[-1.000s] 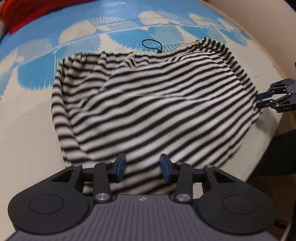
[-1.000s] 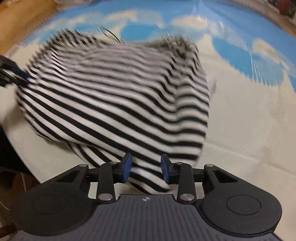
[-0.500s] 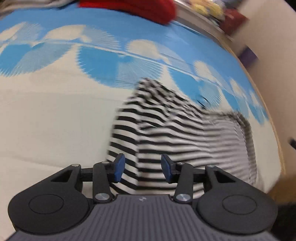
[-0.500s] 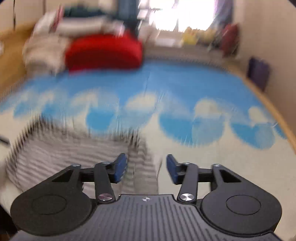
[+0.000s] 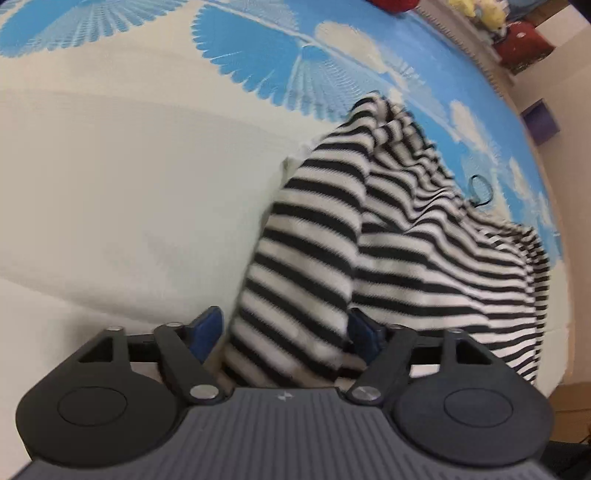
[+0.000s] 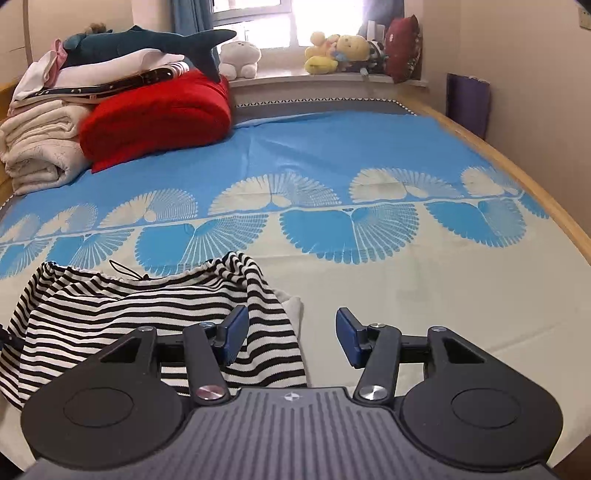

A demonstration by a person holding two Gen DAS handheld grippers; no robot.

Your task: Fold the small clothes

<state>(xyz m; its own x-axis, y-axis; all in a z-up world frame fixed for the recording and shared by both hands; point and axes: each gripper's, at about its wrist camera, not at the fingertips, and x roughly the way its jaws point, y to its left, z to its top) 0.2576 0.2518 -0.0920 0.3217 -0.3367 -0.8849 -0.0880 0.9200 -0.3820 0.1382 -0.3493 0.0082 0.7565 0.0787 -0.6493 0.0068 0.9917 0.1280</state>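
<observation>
Striped garment (image 5: 424, 258) now folded narrower, left gripper (image 5: 286, 334) fingers just widened, straddling it, right gripper (image 6: 291, 334) released, lifted clear.

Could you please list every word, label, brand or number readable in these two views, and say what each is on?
No words or numbers can be read in either view.
Small pale emblem, a symbol and not letters: on the ribbed grey body of the left tool.
Similar small round emblem, no letters: on the body of the right tool.

Daylight enters through the window (image 6: 255, 11) at upper centre of the right wrist view, overexposed. Left wrist view shows motion blur. Both views bend strongly at the edges.
</observation>
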